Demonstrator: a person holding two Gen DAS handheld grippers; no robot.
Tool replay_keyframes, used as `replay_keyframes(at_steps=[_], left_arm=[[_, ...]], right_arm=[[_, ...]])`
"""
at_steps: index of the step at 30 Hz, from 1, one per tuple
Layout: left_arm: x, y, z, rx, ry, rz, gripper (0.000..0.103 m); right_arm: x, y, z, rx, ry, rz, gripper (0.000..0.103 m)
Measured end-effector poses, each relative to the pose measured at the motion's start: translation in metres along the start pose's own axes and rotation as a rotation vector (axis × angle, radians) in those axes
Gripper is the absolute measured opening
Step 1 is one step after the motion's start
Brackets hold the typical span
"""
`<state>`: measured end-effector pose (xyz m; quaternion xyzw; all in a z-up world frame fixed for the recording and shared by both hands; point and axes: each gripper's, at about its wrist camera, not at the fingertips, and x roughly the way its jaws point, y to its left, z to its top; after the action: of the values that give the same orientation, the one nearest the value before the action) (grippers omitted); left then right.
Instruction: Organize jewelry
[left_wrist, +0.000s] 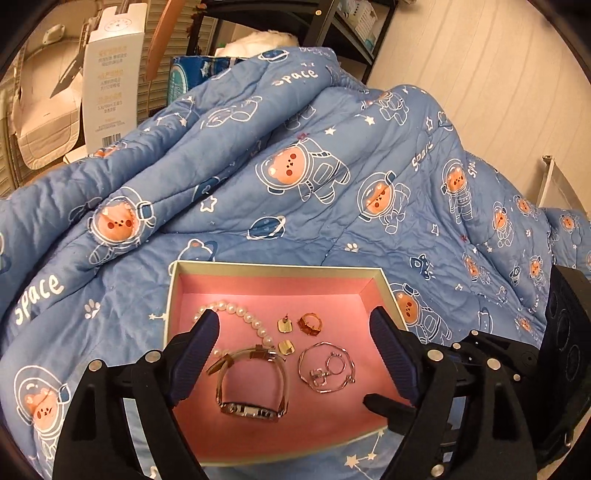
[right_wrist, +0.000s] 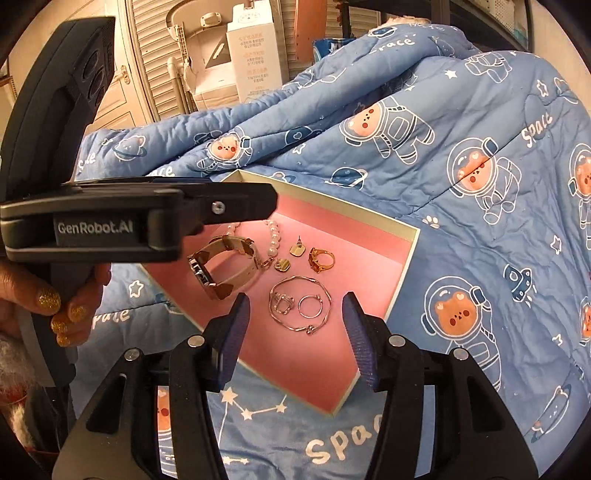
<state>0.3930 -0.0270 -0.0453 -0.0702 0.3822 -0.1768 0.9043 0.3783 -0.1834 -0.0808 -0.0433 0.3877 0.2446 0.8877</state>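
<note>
Below, both the left gripper (left_wrist: 291, 347) and right gripper (right_wrist: 295, 328) hang spread and empty over the jewelry in the pink tray (left_wrist: 273, 291), lower centre, where clustered rings (right_wrist: 299, 306) risk being snagged together.

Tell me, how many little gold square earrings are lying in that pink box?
2. One earring lies beside the gold ring; the other earring sits just below it, near the pearl bracelet. More may be hidden.

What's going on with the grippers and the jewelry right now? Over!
Left gripper open, empty. Right gripper open, empty. Watch, pearls, rings and bangle all lying in the pink tray. Nothing in the way.
</note>
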Motion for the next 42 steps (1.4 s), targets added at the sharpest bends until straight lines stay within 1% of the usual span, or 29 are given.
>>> replay_keyframes(at_steps=[2,4,10,12,14,18,22,26,28,30,33,35,38,42], left_arm=[[-0.015,0.002,-0.010,0.001,-0.020,-0.005,0.087],[-0.027,0.004,-0.022,-0.002,-0.032,-0.004,0.088],[-0.053,0.006,-0.071,0.035,-0.025,0.022,0.089],[-0.057,0.004,-0.088,0.059,-0.014,0.033,0.089],[-0.064,0.000,-0.105,0.087,-0.017,0.046,0.089],[-0.078,-0.014,-0.134,0.152,-0.032,0.038,0.089],[-0.082,-0.034,-0.157,0.207,-0.026,-0.008,0.087],[-0.074,-0.057,-0.173,0.292,-0.010,-0.014,0.070],[-0.066,-0.067,-0.178,0.331,0.008,-0.026,0.059],[-0.058,-0.075,-0.181,0.368,0.018,-0.022,0.056],[-0.047,-0.081,-0.184,0.395,0.038,-0.023,0.044],[-0.041,-0.081,-0.185,0.396,0.050,-0.030,0.028],[-0.040,-0.080,-0.187,0.392,0.051,-0.035,0.019],[-0.045,-0.079,-0.189,0.387,0.047,-0.040,0.017]], right_arm=[[-0.010,0.001,-0.010,0.011,-0.006,0.009,0.053],[-0.018,0.003,-0.021,0.014,-0.009,0.017,0.053],[-0.039,0.016,-0.054,0.001,-0.003,0.031,0.053],[-0.047,0.021,-0.066,-0.008,-0.021,0.001,0.053],[-0.054,0.025,-0.076,-0.009,-0.028,0.014,0.053],[-0.057,0.024,-0.094,0.014,0.000,0.005,0.053],[-0.057,0.017,-0.109,0.072,0.014,-0.009,0.053],[-0.057,0.014,-0.121,0.118,0.022,-0.023,0.053],[-0.058,0.013,-0.125,0.132,0.023,-0.023,0.053],[-0.059,0.013,-0.128,0.137,0.023,-0.029,0.053],[-0.060,0.011,-0.129,0.145,0.026,-0.029,0.053],[-0.059,0.009,-0.128,0.156,0.028,-0.024,0.053],[-0.057,0.009,-0.128,0.157,0.035,-0.021,0.053],[-0.053,0.014,-0.128,0.149,0.046,0.003,0.053]])
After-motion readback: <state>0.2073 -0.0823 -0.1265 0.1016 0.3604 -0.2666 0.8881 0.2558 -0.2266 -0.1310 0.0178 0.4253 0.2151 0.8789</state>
